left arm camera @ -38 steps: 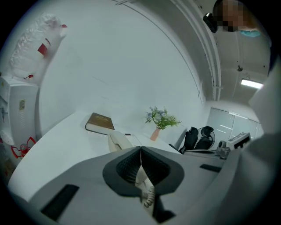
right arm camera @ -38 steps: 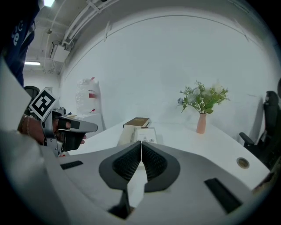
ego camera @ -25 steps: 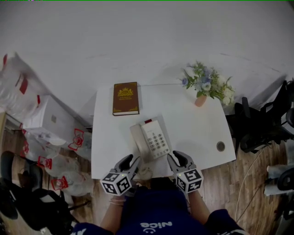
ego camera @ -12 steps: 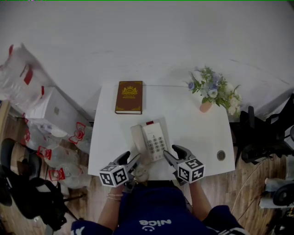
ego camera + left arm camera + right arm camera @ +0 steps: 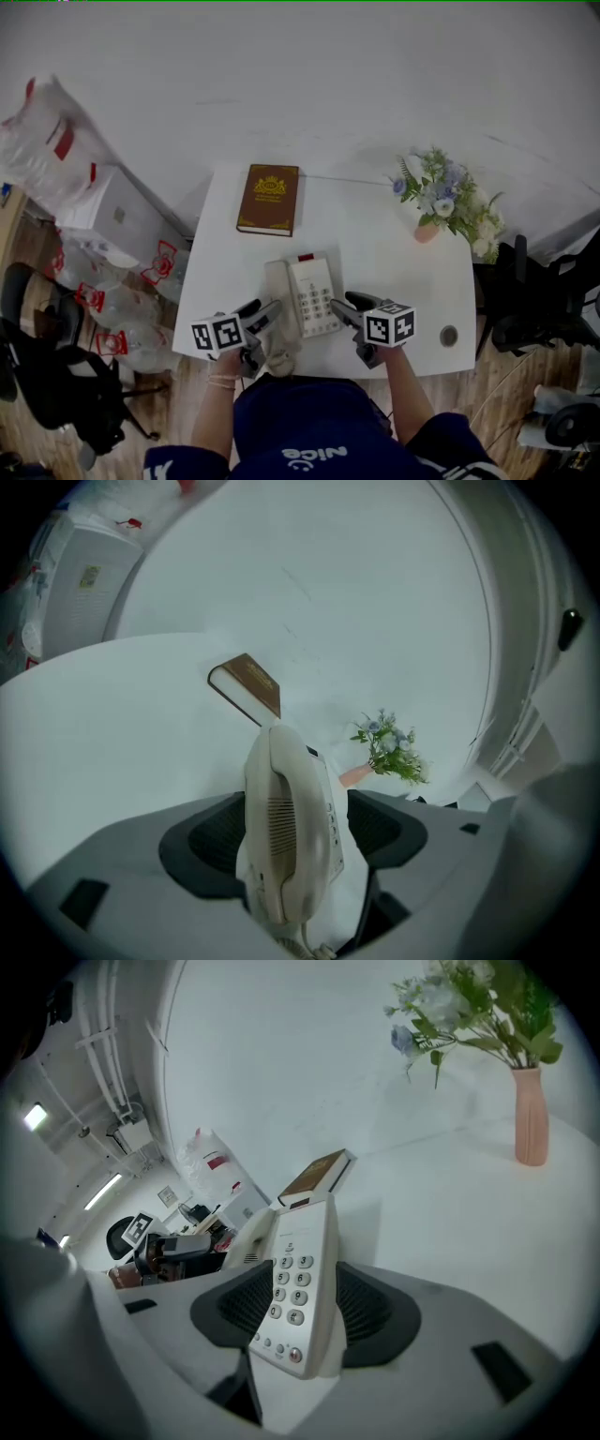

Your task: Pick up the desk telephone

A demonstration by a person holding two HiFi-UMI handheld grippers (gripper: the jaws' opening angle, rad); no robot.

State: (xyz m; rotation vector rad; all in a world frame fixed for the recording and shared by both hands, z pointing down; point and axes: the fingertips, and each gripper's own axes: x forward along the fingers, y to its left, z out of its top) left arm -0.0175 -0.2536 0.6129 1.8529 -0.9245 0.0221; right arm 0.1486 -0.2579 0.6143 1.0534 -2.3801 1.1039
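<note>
The cream desk telephone (image 5: pixel 305 295) lies near the front of the white desk (image 5: pixel 375 244), its handset (image 5: pixel 281 808) on the left and its keypad (image 5: pixel 300 1279) on the right. My left gripper (image 5: pixel 267 314) is at the phone's left front side. Its jaws are opening, and the handset stands between the pads with a gap showing on the right (image 5: pixel 295 834). My right gripper (image 5: pixel 342 305) is at the phone's right front side. Its jaws are opening too, with the keypad edge between the pads (image 5: pixel 309 1305). Neither pair of pads presses on the phone.
A brown book (image 5: pixel 270 198) lies at the desk's back left. A pink vase of flowers (image 5: pixel 441 202) stands at the back right. A cable hole (image 5: pixel 449 335) sits near the front right corner. Bags and a white box (image 5: pixel 112 220) crowd the floor on the left; a black chair (image 5: pixel 534 291) is on the right.
Both grippers came down from the desk's front edge to the phone's two sides. Both rolled and their jaws widened, now straddling the phone.
</note>
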